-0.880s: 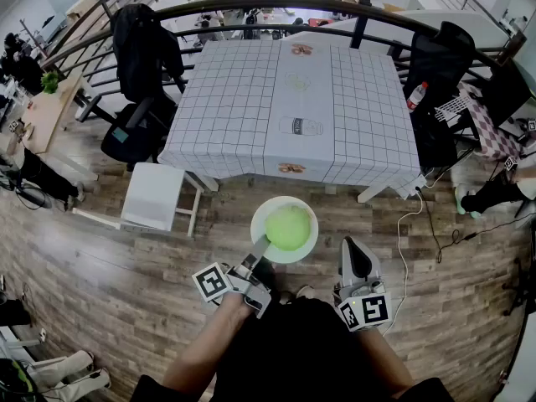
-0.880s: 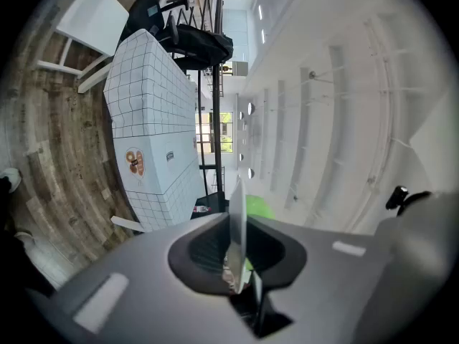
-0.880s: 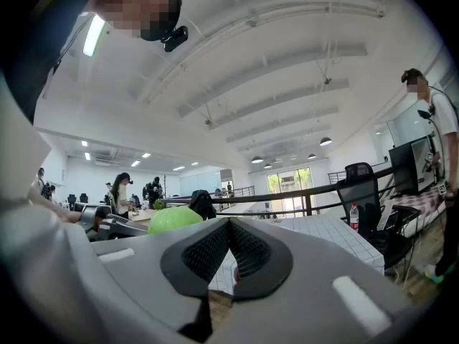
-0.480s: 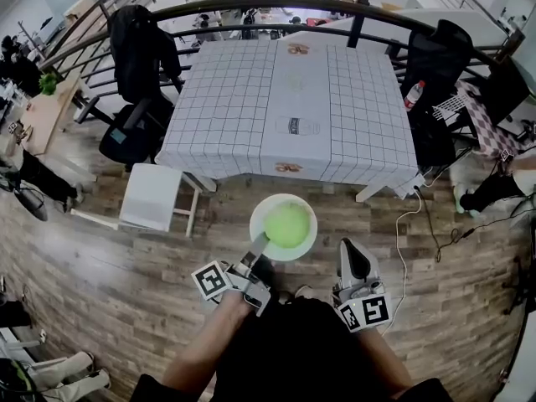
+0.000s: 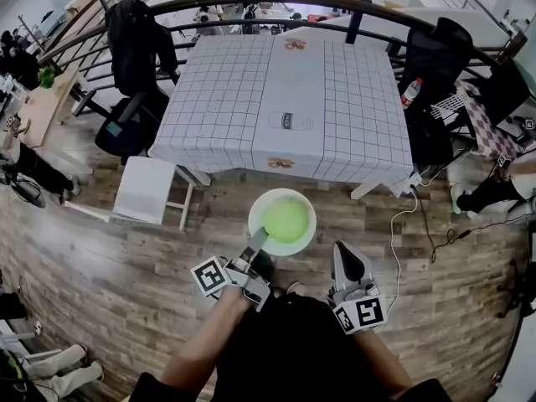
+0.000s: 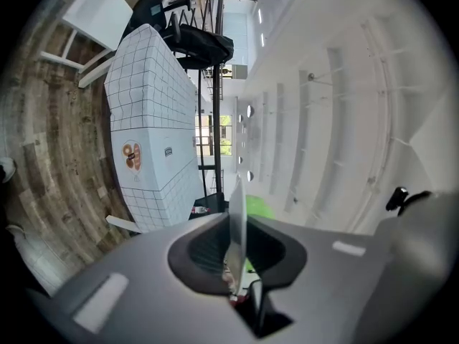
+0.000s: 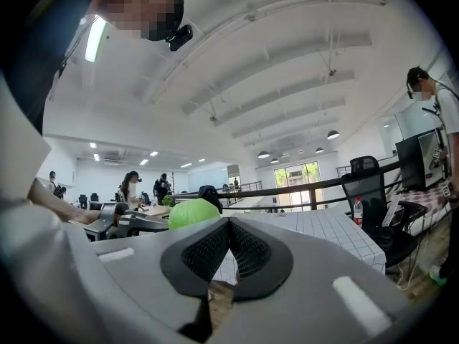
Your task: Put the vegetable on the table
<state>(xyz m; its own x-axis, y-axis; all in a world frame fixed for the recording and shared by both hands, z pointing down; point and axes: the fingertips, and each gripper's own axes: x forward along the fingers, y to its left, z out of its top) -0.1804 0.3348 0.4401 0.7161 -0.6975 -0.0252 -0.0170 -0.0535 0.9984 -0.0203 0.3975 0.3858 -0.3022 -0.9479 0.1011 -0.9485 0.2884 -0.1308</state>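
A round green vegetable [image 5: 286,219] lies on a white plate [image 5: 258,212] held above the wooden floor, just short of the front edge of the checked-cloth table [image 5: 285,99]. My left gripper [image 5: 255,243] is shut on the plate's near rim. In the left gripper view the plate [image 6: 237,213] stands edge-on between the jaws of that gripper [image 6: 237,253], with the vegetable [image 6: 259,208] behind it. My right gripper [image 5: 345,251] hangs to the right of the plate, shut and empty. In the right gripper view its pads meet [image 7: 228,244], and the vegetable [image 7: 193,212] shows at left.
A white stool [image 5: 146,191] stands at the table's front left corner. A black chair with a jacket [image 5: 134,48] is on the left and another chair [image 5: 435,65] with a bottle [image 5: 409,93] on the right. A cable [image 5: 410,216] trails on the floor. A railing [image 5: 251,2] runs behind.
The whole view has drifted slightly upward. The plate stays in the left gripper at about the same gap from the table, and the right gripper stays beside it.
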